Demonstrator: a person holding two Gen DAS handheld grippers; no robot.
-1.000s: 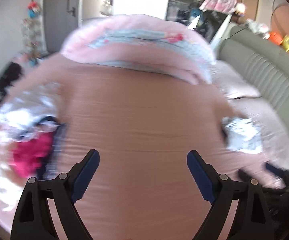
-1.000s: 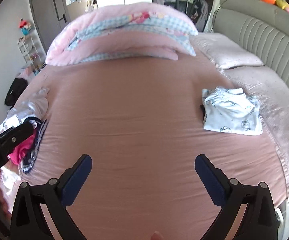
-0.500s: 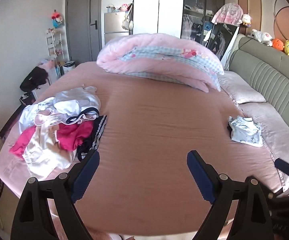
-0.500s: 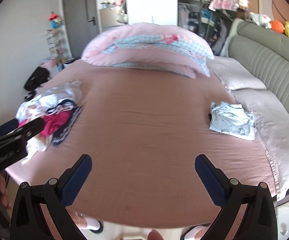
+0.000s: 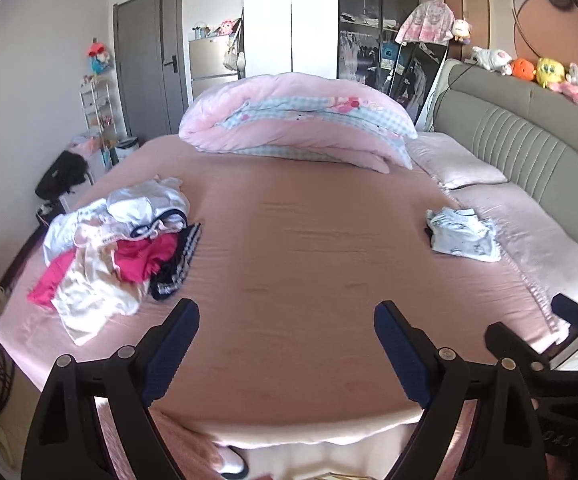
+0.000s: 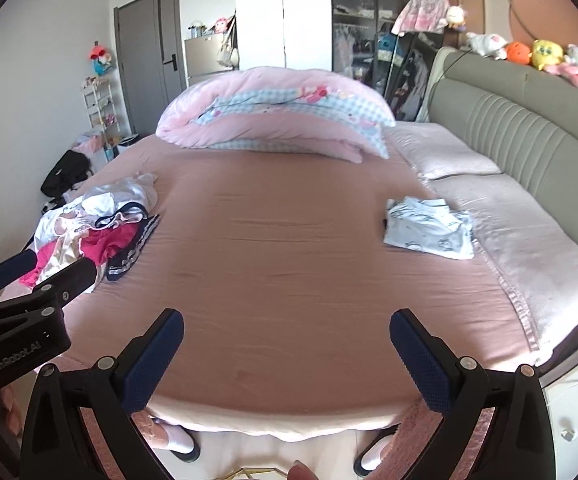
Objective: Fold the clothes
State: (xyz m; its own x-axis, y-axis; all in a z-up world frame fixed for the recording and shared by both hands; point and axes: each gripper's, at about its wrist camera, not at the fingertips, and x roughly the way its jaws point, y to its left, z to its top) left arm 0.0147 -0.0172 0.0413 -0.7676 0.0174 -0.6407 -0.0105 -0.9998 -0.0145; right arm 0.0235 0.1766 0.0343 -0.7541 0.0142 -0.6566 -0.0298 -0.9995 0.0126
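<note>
On the pink-sheeted bed [image 5: 297,264], a heap of mixed unfolded clothes [image 5: 117,240] lies left, a folded pale printed garment [image 5: 463,234] right, a rolled pink quilt [image 5: 301,120] behind.

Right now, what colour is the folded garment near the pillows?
Pale blue-white with a small printed pattern; clearest in the right wrist view.

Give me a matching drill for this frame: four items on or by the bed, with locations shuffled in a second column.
Items
1. unfolded clothes pile
2. folded light-blue garment
3. pink duvet
4. plush toys

Places
A. on top of the headboard
B. far end of the bed, bundled
C. left side of the bed
D. right side of the bed, beside the pillows

Pairs: 1-C, 2-D, 3-B, 4-A

Both the left gripper and right gripper are open and empty above the near edge.
</note>
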